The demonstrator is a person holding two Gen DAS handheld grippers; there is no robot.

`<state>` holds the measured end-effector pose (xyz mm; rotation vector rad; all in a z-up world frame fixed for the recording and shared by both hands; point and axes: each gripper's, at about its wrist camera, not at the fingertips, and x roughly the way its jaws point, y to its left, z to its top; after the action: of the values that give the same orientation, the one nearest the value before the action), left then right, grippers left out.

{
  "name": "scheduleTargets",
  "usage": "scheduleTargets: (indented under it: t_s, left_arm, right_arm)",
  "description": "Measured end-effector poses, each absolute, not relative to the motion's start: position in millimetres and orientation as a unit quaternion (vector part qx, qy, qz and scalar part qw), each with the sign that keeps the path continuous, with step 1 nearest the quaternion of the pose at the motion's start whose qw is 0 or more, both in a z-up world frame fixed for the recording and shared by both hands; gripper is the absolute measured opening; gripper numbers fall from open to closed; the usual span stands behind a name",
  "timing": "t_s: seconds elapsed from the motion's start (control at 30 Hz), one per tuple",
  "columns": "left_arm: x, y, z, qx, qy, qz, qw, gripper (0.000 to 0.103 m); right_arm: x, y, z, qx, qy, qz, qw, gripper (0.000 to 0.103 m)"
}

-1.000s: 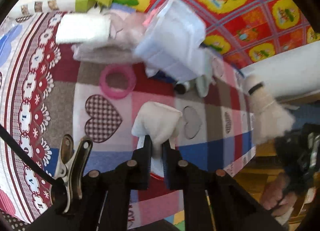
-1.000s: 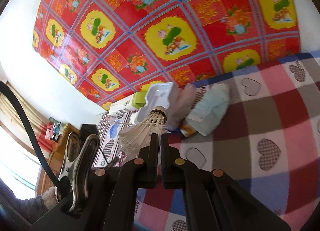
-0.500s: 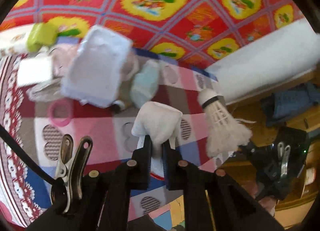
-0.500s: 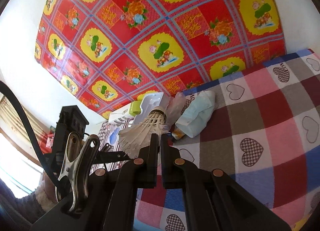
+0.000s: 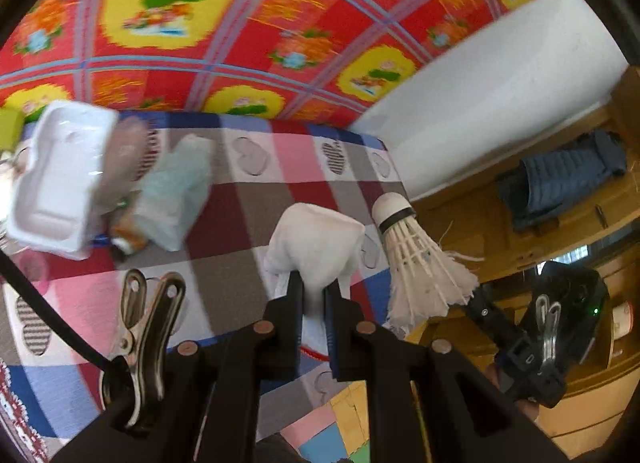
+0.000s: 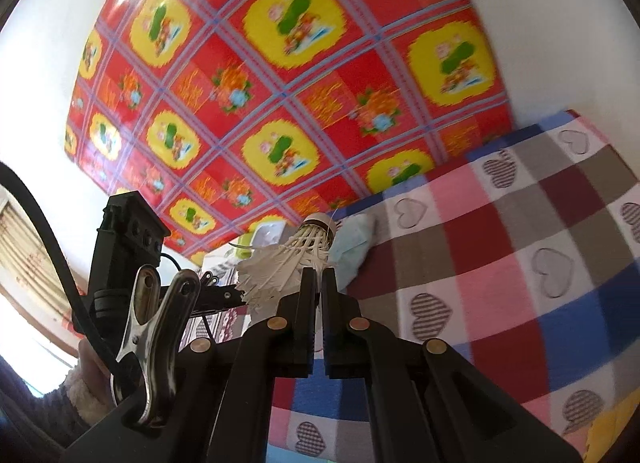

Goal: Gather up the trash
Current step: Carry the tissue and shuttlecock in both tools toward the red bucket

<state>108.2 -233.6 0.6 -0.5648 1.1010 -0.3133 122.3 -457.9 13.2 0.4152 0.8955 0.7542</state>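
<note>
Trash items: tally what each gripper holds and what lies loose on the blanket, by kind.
Shuttlecock, held by right gripper: 1
White cloth wad, held by left gripper: 1
White plastic tray: 1
Face mask: 1
Total: 4

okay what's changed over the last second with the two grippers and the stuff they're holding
Both grippers have lifted and swung away from the bed, toward its edge. The left gripper stays shut on the white bag, the right gripper on the shuttlecock. The white tray and blue mask lie where they were.
</note>
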Motion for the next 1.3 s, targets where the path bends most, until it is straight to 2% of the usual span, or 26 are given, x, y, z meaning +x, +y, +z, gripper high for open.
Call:
scheduleTargets:
  t_s: [0.77,1.3]
  left_arm:
    - [166.0,-457.6,12.1,-0.199,0.529,-0.262,0.782,0.010]
    - [198.9,-575.7,11.9,-0.160,0.533,-0.311,0.770,0.010]
  right_arm:
    - [111.6,-649.6,26.6,0.243,0.375,0.244,0.861,0.003]
    - [113.1,-757.9,21.3,0.268,0.347,0.194,0.877,0.003]
